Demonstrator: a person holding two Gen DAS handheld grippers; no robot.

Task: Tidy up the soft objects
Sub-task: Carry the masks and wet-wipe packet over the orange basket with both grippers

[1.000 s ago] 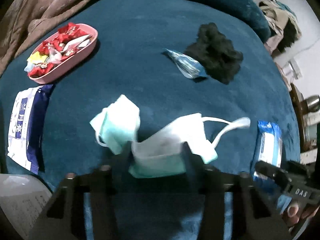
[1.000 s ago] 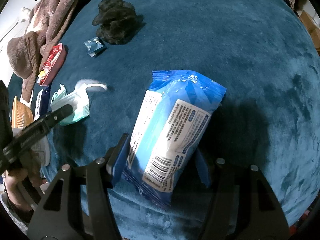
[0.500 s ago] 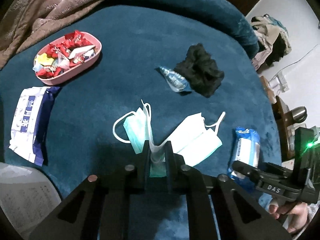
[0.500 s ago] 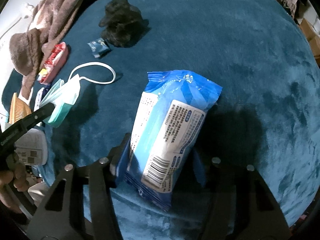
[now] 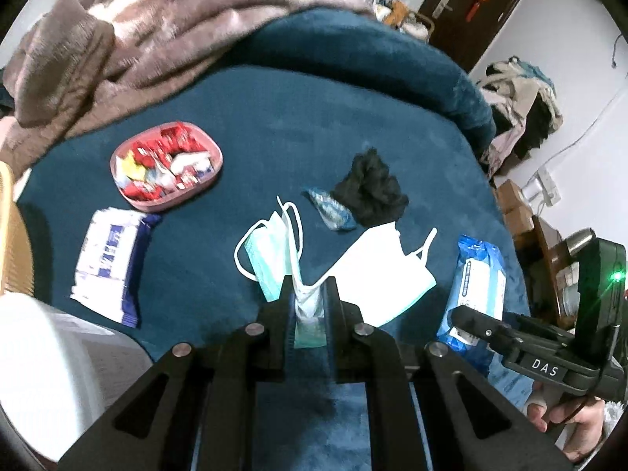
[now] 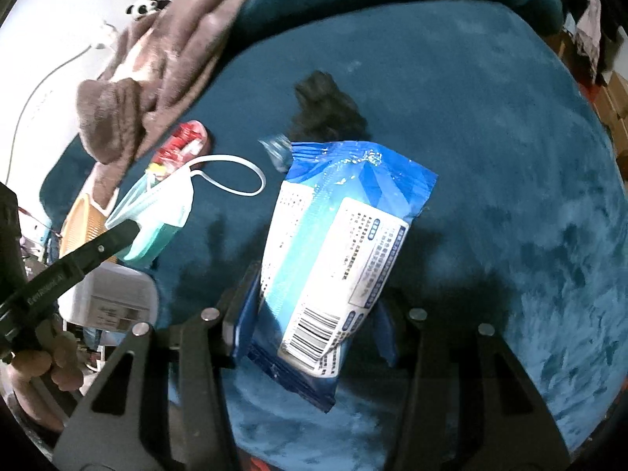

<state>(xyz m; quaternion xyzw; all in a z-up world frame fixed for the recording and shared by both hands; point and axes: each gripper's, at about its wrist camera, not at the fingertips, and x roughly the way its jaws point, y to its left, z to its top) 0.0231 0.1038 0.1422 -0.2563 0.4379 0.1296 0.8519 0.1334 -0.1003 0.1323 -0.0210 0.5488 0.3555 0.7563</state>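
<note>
My left gripper [image 5: 308, 286] is shut on a bunch of face masks [image 5: 386, 271], white and teal. They hang from its jaws above the dark blue plush seat [image 5: 274, 117], ear loops dangling. The same masks [image 6: 161, 212] show at the left of the right wrist view, held by the left gripper [image 6: 125, 231]. My right gripper [image 6: 314, 314] has a blue wet-wipes pack [image 6: 337, 243] between its jaws, which are closing and press on its lower end. The pack hangs tilted above the seat. The wipes pack [image 5: 477, 278] also appears at the right of the left wrist view.
On the seat lie a pink tray of sweets [image 5: 167, 172], a black cloth [image 5: 369, 188], a small blue sachet [image 5: 331, 212] and a white-and-navy tissue pack [image 5: 112, 263]. A brown blanket [image 5: 157, 31] drapes the back. A white container [image 5: 47, 353] and a woven basket [image 6: 82, 219] stand at the left.
The left jaws shut on the masks and lifted them off the seat. The right jaws narrowed on the wipes pack, and it rose too. Both views now show more of the room.
</note>
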